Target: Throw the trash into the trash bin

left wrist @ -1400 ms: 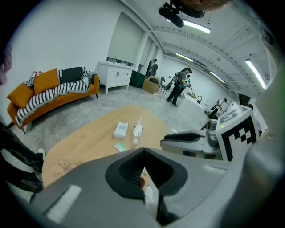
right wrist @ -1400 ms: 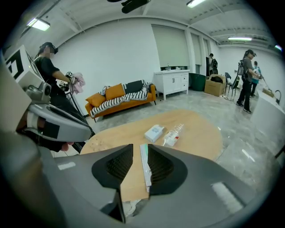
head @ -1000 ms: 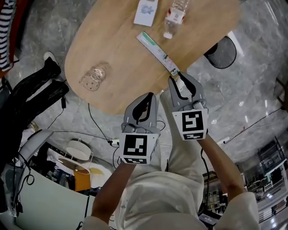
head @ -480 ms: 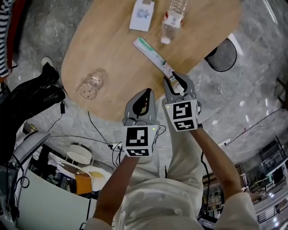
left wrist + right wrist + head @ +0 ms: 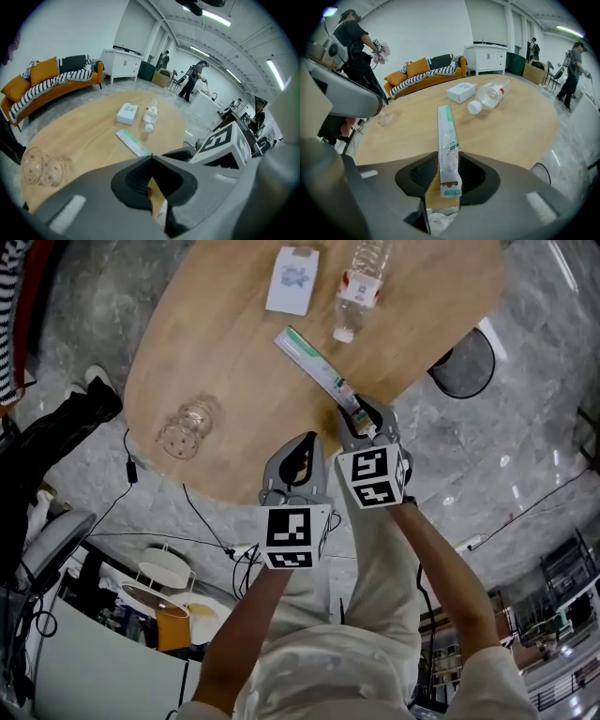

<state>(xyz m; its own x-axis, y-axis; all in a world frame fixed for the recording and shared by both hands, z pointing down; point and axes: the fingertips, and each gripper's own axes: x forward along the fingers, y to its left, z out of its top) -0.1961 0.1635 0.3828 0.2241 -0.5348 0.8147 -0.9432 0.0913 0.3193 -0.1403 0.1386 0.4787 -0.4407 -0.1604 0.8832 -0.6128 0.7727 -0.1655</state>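
**Item 1: right tongs** (image 5: pixel 361 413). The jaws have just been opening and now stand wide apart. Compared with a second ago they sit lower and closer to the tabletop (image 5: pixel 234 352) edge. The near end of the green-and-white packet (image 5: pixel 314 362) lies between them. In the right gripper view there is a gap on each side of the packet (image 5: pixel 446 131), so the pads are not pressing on it and nothing is gripped yet.

**Item 2: left tongs** (image 5: pixel 302 439). The tips are together and empty, as the left gripper view (image 5: pixel 151 157) shows. They hang just beside the right tongs at the near tabletop edge and have also come down since the earlier frames. They touch none of the trash.

**Item 3: green-and-white packet.** Long and flat, it lies on the tabletop and runs diagonally away from the right tongs. Its place on the tabletop is the same as in the earlier frames.

**Item 4: other trash on the tabletop.**
- A plastic bottle (image 5: pixel 358 287) lies on its side at the far edge.
- A white box (image 5: pixel 292 279) lies just beside the bottle.
- A clear cup (image 5: pixel 186 426) sits well apart to the left.

**Item 5: dark round bin** (image 5: pixel 461 351). It stands on the floor past the right end of the tabletop. It is probably the trash bin, though its inside cannot be made out.

**Assessment.** The task is at its opening step, with the first pick lined up and no trash binned. The next move calls for closing on the packet's end. The packet is thin and its end is slick, so it could slip or pivot when lifted.
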